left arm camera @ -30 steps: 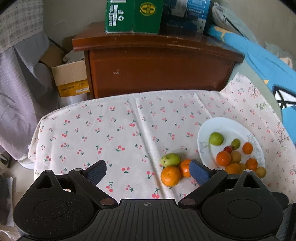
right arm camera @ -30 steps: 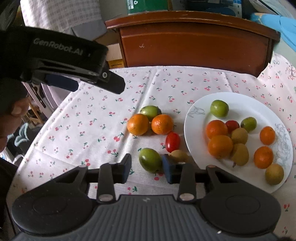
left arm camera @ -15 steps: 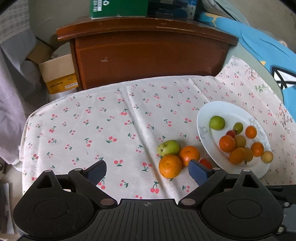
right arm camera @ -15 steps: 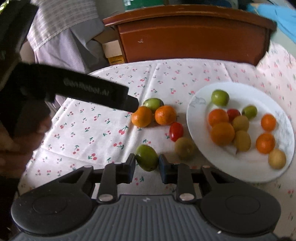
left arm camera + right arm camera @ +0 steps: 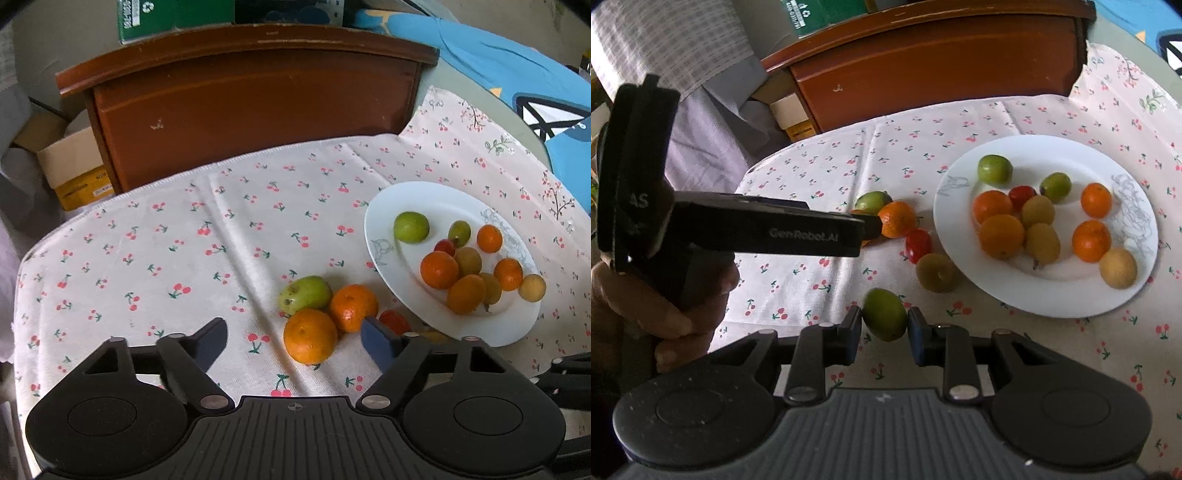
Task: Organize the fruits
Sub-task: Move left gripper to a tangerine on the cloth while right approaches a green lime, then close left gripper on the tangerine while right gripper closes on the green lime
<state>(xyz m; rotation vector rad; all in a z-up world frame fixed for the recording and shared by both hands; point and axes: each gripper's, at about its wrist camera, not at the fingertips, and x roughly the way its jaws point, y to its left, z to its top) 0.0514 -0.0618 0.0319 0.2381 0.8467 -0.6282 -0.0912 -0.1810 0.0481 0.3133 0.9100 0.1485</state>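
Observation:
In the left wrist view my left gripper (image 5: 293, 343) hangs low over the cherry-print cloth, jaws closing. The nearest orange (image 5: 310, 336) lies between the fingers, and neither pad touches it. Behind it sit a second orange (image 5: 352, 308) and a green pear-shaped fruit (image 5: 304, 295); a red tomato (image 5: 393, 321) peeks past the right finger. My right gripper (image 5: 884, 326) is shut on a small green fruit (image 5: 885, 314). To the right, the white plate (image 5: 1034, 158) holds several oranges and green, red and yellowish fruits.
A brownish-green fruit (image 5: 936, 273) and the tomato (image 5: 918, 240) lie on the cloth beside the plate's rim. A person's hand (image 5: 665, 295) grips the left gripper's handle. A brown wooden cabinet (image 5: 258, 110) stands behind the table, with a cardboard box (image 5: 70, 166) to its left.
The left gripper sank toward the two oranges and its jaws narrowed. The right gripper's pads closed on the small green fruit, and both wrists rolled.

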